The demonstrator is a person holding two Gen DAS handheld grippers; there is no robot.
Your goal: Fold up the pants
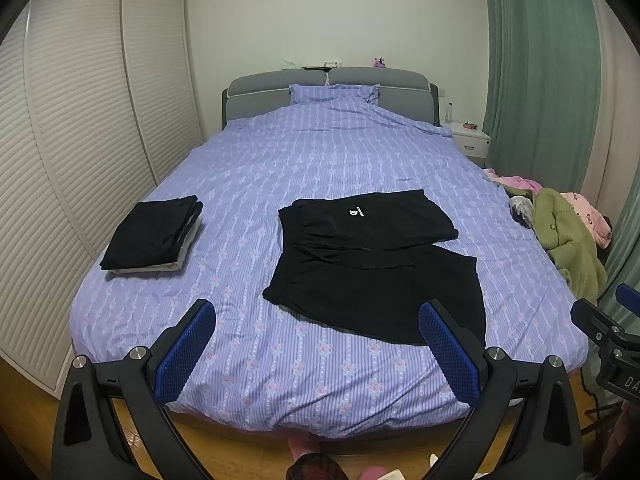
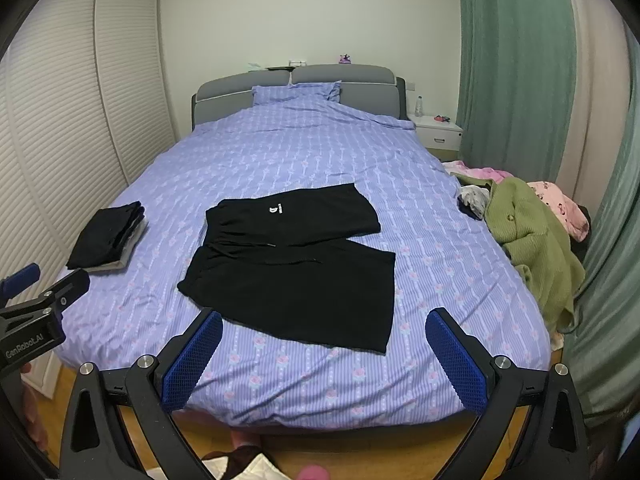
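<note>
**Both grippers released, shorts flat on bed, nothing grasped**

I've got the left gripper [image 1: 316, 356] hanging off the near edge of the bed [image 1: 320, 152], jaws spread wide, blue pads [image 1: 182, 356] clear of any fabric. Right gripper [image 2: 324, 360] same story: wide apart, holding nothing, over the near edge. Each one shows at the edge of the other's view, side by side, well apart.

Black shorts [image 2: 296, 260] lie spread on the purple striped floral bedspread [image 2: 280, 148], centre of the bed toward the near side. Waistband is to the left, leg openings to the right. Far leg has a small white logo [image 2: 276, 209] and sits partly over the near leg at the crotch line; near leg reaches close to the bed's near edge. From the left wrist view the near leg's hem corner sits just behind the right finger, apart from it as far as I can tell.

Left side of the bed: folded stack of clothes [image 1: 154, 236], black on top, a grey layer underneath. Right side: unsorted heap with a green knitted cardigan [image 2: 528, 240] and pink garments [image 2: 560, 204].

Far end: matching pillow [image 1: 334, 94] against a grey headboard [image 1: 280, 84]. White nightstand [image 2: 438, 132] to the far right with a bottle on it. Green curtain [image 2: 516, 60] right, white louvred wardrobe doors [image 1: 80, 120] left.
</note>
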